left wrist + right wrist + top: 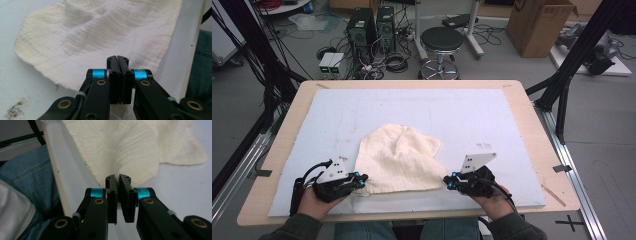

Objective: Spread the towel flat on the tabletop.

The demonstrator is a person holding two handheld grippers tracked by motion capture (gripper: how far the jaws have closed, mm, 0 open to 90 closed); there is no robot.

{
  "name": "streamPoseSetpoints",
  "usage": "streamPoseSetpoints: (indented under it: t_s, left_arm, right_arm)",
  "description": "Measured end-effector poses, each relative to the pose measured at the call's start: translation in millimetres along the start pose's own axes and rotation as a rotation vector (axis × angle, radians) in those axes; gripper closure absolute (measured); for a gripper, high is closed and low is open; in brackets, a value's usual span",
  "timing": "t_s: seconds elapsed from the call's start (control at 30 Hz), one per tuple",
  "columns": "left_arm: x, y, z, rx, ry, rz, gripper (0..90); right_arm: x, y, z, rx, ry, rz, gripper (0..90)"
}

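Observation:
A crumpled cream cloth (397,157) lies on the near half of the white board (437,110). My left gripper (362,178) sits at the cloth's near left corner, and its jaws are pressed together there. In the left gripper view the gripper (117,58) is shut with the cloth (100,32) spreading out beyond it and some fabric below the jaws. My right gripper (448,181) is at the near right corner. In the right gripper view the gripper (117,177) pinches a raised fold of the cloth (125,147).
The board rests on a wooden table (537,125). Beyond the table stand a black stool (441,42), computer towers (362,30) with cables, and a cardboard box (539,25). Black frame legs (562,85) rise at the right. The person's jeans (30,170) show below the table's near edge.

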State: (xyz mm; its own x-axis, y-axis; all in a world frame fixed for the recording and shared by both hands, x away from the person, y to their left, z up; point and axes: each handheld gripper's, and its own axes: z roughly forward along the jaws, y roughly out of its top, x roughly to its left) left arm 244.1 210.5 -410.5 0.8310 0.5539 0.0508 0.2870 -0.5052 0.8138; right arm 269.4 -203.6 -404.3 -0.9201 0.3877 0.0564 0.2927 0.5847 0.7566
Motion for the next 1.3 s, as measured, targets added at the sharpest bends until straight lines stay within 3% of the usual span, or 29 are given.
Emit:
streamPoseSetpoints:
  t_s: [0.1,0.17,0.33,0.53,0.73,0.87,0.93,1.03,1.13,1.27,1.3]
  left_arm:
    - [-2.7,-2.9,-1.6,0.003,-0.008,0.006,87.8]
    - [-1.8,-4.1,-2.6,-0.007,-0.016,-0.003,82.1]
    - [4.6,-3.7,-3.9,-0.045,-0.005,-0.042,67.5]
    - [14.1,-0.2,9.1,-0.068,0.021,-0.071,59.6]
    - [21.5,-0.7,17.0,-0.081,0.050,-0.094,56.3]
    - [23.8,-3.6,15.5,-0.092,0.055,-0.095,55.9]
    - [24.1,-4.2,14.0,-0.107,0.059,-0.104,55.5]
    - [25.7,-5.0,11.8,-0.108,0.062,-0.099,55.2]
    - [26.1,-5.4,10.4,-0.120,0.066,-0.108,54.8]
    - [26.9,-4.4,8.6,-0.127,0.070,-0.104,54.7]
    - [26.8,-4.2,8.4,-0.127,0.072,-0.103,54.7]
  right_arm:
    - [9.9,-6.0,4.4,0.024,0.029,-0.001,83.5]
    - [12.7,-6.8,7.3,0.030,0.034,-0.001,74.8]
    - [4.5,1.8,3.6,-0.024,0.032,0.016,65.5]
    - [-29.2,23.0,11.3,-0.046,-0.048,0.033,64.1]
    - [-74.4,43.2,33.8,-0.043,-0.132,0.105,62.7]
    - [-97.1,46.4,53.9,-0.011,-0.169,0.139,61.4]
    - [-108.0,42.7,68.9,0.042,-0.192,0.169,61.0]
    - [-112.7,40.1,76.9,0.072,-0.201,0.181,61.0]
    - [-115.8,38.1,83.6,0.093,-0.204,0.192,62.7]
    - [-115.9,38.8,84.5,0.087,-0.164,0.175,84.7]
    - [-114.7,39.8,84.8,0.093,-0.167,0.163,85.5]
